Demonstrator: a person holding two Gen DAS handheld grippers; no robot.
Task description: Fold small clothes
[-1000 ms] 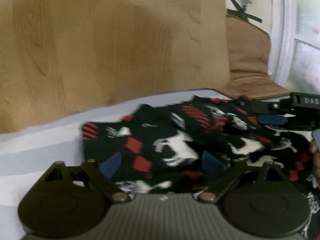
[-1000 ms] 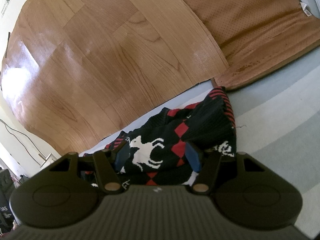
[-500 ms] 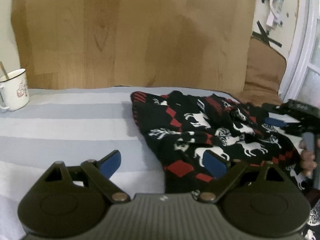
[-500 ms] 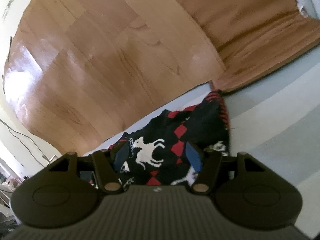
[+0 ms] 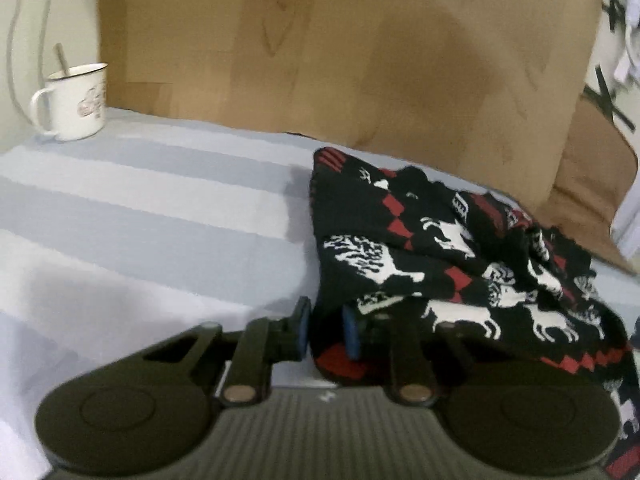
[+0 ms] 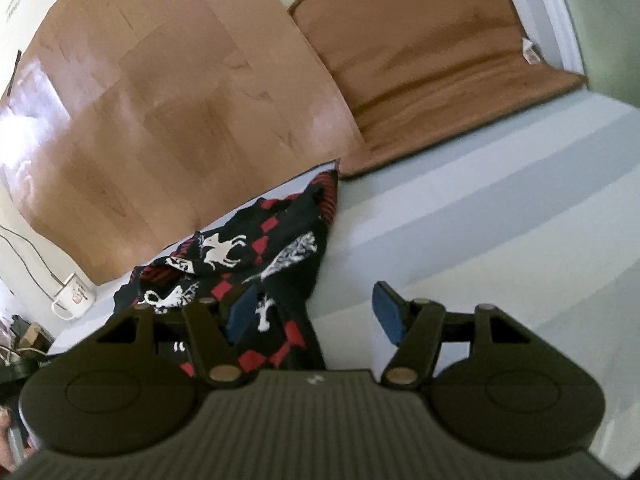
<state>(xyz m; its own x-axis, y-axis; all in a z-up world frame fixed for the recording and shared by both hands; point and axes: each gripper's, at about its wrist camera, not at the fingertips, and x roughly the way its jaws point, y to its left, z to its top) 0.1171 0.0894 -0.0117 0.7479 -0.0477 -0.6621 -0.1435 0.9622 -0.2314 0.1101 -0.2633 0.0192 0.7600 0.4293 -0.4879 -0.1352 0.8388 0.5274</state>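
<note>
Black knitted garment: red diamonds, white deer, bunched on striped desk.
Left gripper: fingers closing on its near-left edge.
Right gripper: fingers parted, garment's right edge between, ungripped.

striped cloth open leftward, mug at far corner

I see a white enamel mug with a spoon inside, standing on the striped cloth. Behind it are a wooden board and a brown cushion.
</note>
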